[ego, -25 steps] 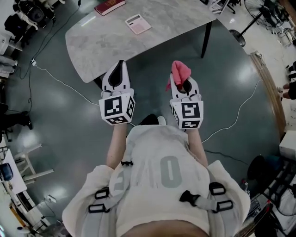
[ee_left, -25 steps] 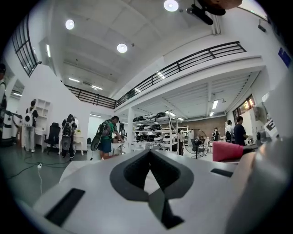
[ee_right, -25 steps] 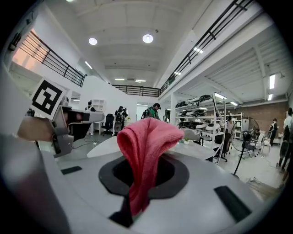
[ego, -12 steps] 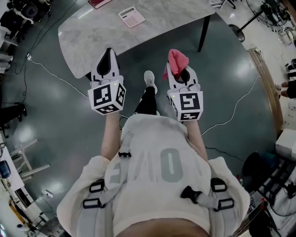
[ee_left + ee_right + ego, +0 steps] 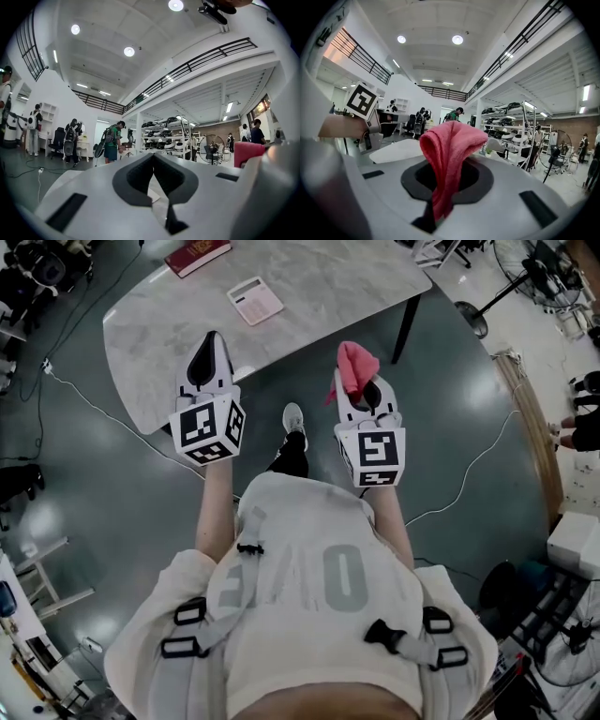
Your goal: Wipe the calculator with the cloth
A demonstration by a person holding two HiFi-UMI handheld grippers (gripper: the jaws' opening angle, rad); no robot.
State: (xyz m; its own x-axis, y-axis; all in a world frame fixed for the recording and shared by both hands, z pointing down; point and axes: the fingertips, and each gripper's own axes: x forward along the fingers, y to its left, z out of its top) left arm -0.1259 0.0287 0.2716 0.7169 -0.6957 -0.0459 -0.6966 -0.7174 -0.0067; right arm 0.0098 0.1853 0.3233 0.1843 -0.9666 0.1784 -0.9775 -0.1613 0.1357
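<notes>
Pink cloth (image 5: pixel 355 365) sits pinched in the right claw (image 5: pixel 362 385), left claw (image 5: pixel 207 345) pressed together, calculator (image 5: pixel 255 300) on the desk (image 5: pixel 337 282).

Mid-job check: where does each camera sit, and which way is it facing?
Head view: on the person's head, facing steeply down at the table and calculator; shows torso, forearms, shoe, left gripper, right gripper.
Left gripper view: on the left gripper, facing level along its shut, empty jaws into the hall; gripper body below.
Right gripper view: on the right gripper, facing along jaws shut on the cloth; the left hand and marker cube show at left.
Shared: cloth and cube appear in head and right gripper views.
</notes>
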